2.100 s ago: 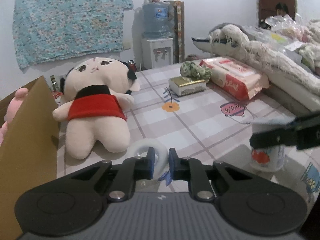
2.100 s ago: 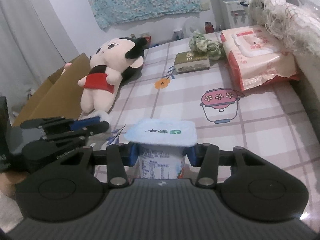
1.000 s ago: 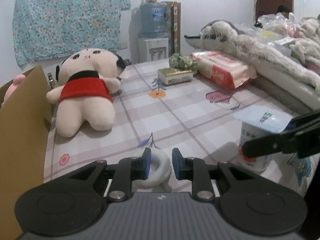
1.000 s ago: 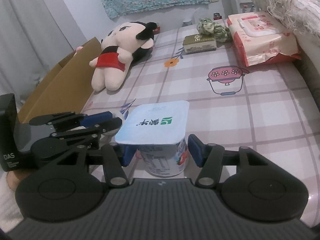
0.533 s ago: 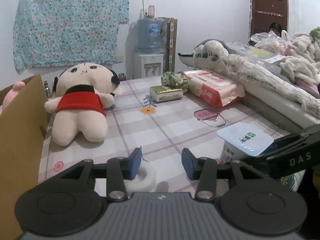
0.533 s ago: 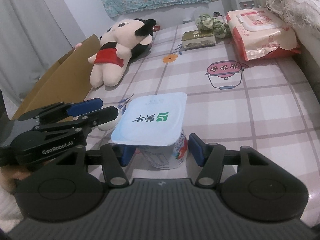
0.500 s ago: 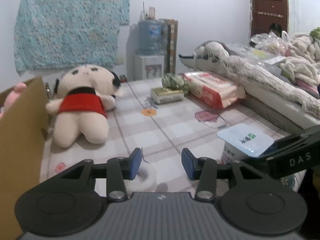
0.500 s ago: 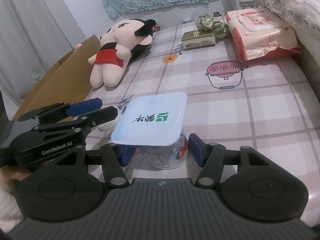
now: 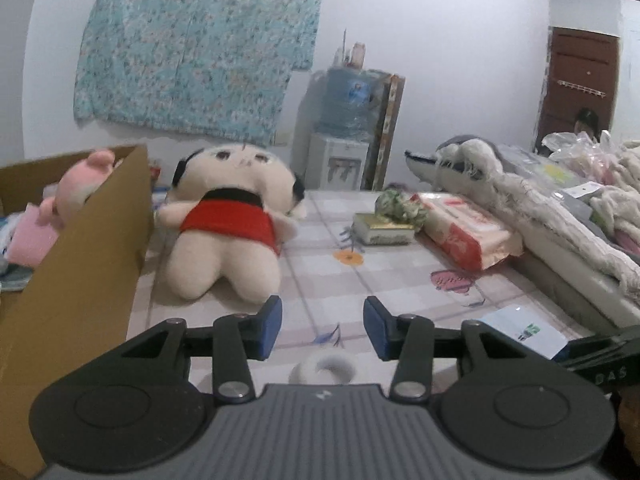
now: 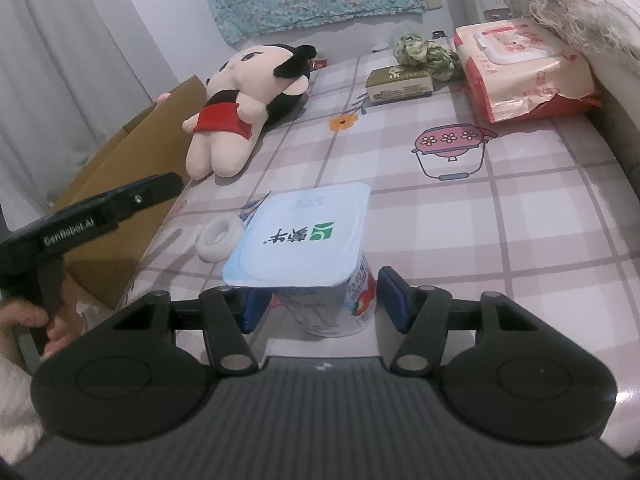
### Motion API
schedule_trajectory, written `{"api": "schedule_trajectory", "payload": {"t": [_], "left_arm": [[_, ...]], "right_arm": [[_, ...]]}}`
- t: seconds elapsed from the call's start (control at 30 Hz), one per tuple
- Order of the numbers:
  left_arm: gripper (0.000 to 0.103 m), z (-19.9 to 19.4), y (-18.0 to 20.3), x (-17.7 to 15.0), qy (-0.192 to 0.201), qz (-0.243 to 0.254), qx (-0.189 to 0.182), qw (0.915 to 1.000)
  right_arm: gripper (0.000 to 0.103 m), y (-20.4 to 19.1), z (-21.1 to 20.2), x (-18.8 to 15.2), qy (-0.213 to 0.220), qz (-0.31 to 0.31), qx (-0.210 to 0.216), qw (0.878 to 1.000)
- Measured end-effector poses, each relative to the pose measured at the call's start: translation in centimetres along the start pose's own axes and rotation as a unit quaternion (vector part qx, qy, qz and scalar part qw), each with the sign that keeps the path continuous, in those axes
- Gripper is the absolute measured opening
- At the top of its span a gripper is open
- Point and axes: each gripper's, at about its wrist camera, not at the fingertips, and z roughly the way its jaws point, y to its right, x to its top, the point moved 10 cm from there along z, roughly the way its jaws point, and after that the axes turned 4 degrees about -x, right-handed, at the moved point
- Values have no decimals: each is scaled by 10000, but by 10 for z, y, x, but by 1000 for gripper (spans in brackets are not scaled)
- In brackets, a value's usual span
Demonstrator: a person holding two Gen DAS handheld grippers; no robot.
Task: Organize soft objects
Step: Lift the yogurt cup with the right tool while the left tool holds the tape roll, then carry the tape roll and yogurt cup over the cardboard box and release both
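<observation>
Left gripper lifted off white ring, jaws now spread, ring left near front edge of table beside yogurt cup; right gripper spread around cup (not squeezing). Plush doll lying by cardboard box on left edge, likely next target

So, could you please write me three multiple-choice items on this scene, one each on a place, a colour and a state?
1. Where does the white tape roll lie?
A. inside the cardboard box
B. on the tablecloth beside the yogurt cup
C. on the plush doll

2. What colour is the plush doll's dress?
A. red
B. green
C. yellow

3. How is the right hand-held gripper?
A. shut on the cup
B. shut on nothing
C. open around the yogurt cup

Answers: 1 B, the roll rests left of the cup; 2 A, its middle is red; 3 C, gaps show beside the cup.
</observation>
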Motion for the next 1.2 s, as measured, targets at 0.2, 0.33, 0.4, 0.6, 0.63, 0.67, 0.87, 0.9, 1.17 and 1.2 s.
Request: {"api": "schedule_trajectory", "payload": {"t": [0.2,0.33,0.4,0.6,0.63,0.67,0.87,0.9,1.17,1.2], "left_arm": [[40,21,-8,-24,-721,-2,190,9972],[38,36,-8,-32,-994,-70,106,9950],[36,40,-8,-36,-1086,-92,149,9939],[22,44,0,-38,-1069,191,216,9939],[21,44,1,-38,-1061,210,207,9939],[21,45,1,-39,-1053,233,219,9939],[16,41,2,-37,-980,314,351,9941],[15,39,2,-37,-962,332,343,9942],[14,22,12,-25,-737,379,171,9964],[14,18,13,-22,-696,345,137,9969]], "right_arm": [[67,0,-4,1,-35,68,-47,10000],[75,5,-6,2,2,3,-157,9999],[76,6,-6,2,10,17,-147,9999],[79,4,1,10,202,99,-111,9997],[79,2,3,11,248,104,-65,9996],[80,1,5,12,286,93,-24,9995],[56,-7,6,9,601,-242,-267,9975],[55,-6,4,10,629,-222,-334,9972],[55,-5,-26,26,936,-93,-181,9954],[55,-7,-31,29,1003,-54,-153,9948]]}}
